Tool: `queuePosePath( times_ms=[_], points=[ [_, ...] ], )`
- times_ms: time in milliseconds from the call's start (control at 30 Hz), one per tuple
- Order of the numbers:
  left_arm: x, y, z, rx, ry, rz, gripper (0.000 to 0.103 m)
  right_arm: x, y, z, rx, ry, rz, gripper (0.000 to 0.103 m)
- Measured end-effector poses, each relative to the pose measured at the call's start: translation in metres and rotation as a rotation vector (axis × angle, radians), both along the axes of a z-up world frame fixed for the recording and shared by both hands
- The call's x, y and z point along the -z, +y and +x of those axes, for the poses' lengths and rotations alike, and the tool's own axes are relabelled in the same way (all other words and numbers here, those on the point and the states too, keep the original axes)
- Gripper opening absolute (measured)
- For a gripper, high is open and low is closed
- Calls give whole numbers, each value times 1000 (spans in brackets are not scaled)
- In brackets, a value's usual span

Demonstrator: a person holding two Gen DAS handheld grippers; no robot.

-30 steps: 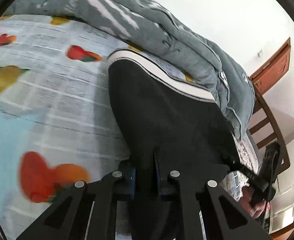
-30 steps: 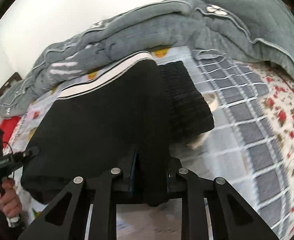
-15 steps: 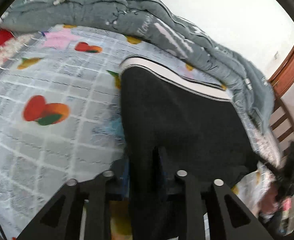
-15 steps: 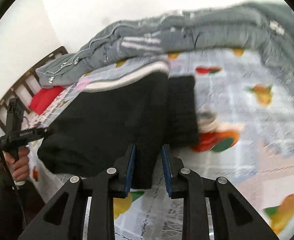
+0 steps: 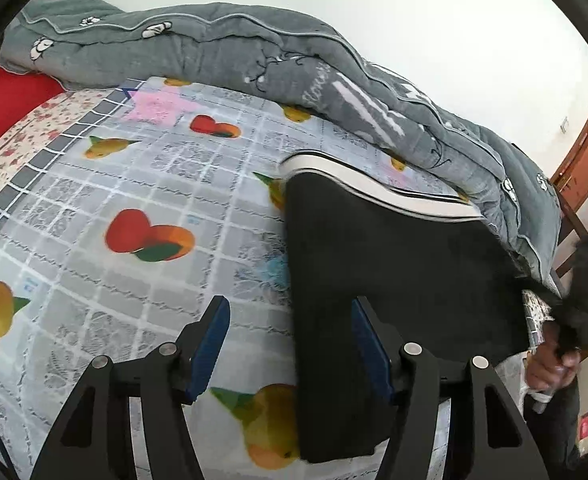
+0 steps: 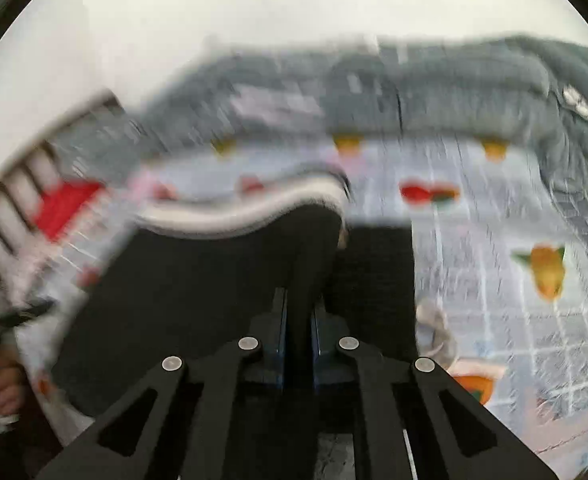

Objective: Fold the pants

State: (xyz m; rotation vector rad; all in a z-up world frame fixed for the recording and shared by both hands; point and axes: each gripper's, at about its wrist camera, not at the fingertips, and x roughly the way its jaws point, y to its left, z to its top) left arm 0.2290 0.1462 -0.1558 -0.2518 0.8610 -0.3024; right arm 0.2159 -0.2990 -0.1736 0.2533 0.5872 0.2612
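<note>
White wall backs a bed covered in a pale grid-patterned sheet printed with fruit, and a grey quilt is bunched along its far edge. Black pants with a white-striped band lie folded on the sheet, just ahead of both pairs of fingers. In the left wrist view, the left gripper has its blue-padded fingers spread wide and grips nothing; the near left edge of the pants runs between them, with the right finger over the black cloth and the left finger over bare sheet. To the far right of those fingers, a hand holds the handle of the other tool, blurred. The right wrist view is smeared by motion, yet the right gripper shows its fingers drawn close together with a fold of the black pants pinched between the pads. A red pillow sits far left beyond the left fingers.
</note>
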Motion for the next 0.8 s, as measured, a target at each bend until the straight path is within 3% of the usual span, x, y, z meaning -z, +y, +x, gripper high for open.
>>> queuePosePath(
  times_ms=[67, 167, 200, 300, 367, 600, 700, 800],
  points=[
    [0, 0, 0, -1, -11, 15, 60, 3, -18, -9, 54, 5, 6, 9],
    [-2, -8, 5, 15, -23, 14, 60, 40, -23, 14, 88, 151, -91, 11],
    [-4, -15, 9, 27, -30, 12, 60, 45, -25, 16, 92, 154, -88, 13],
    [-14, -40, 17, 67, -77, 50, 60, 26, -24, 9, 98, 129, -129, 18],
    [-22, -58, 24, 90, -117, 98, 60, 8, -22, 6, 114, 63, -137, 18],
    [-38, -117, 74, 147, -184, 165, 60, -29, 10, 54, 49, -3, -195, 22],
    [-34, -138, 103, 139, -190, 212, 60, -25, 17, 82, 34, 24, -182, 29],
    [-10, -144, 125, 129, -131, 236, 60, 9, 22, 110, 60, 118, -244, 27]
  ],
)
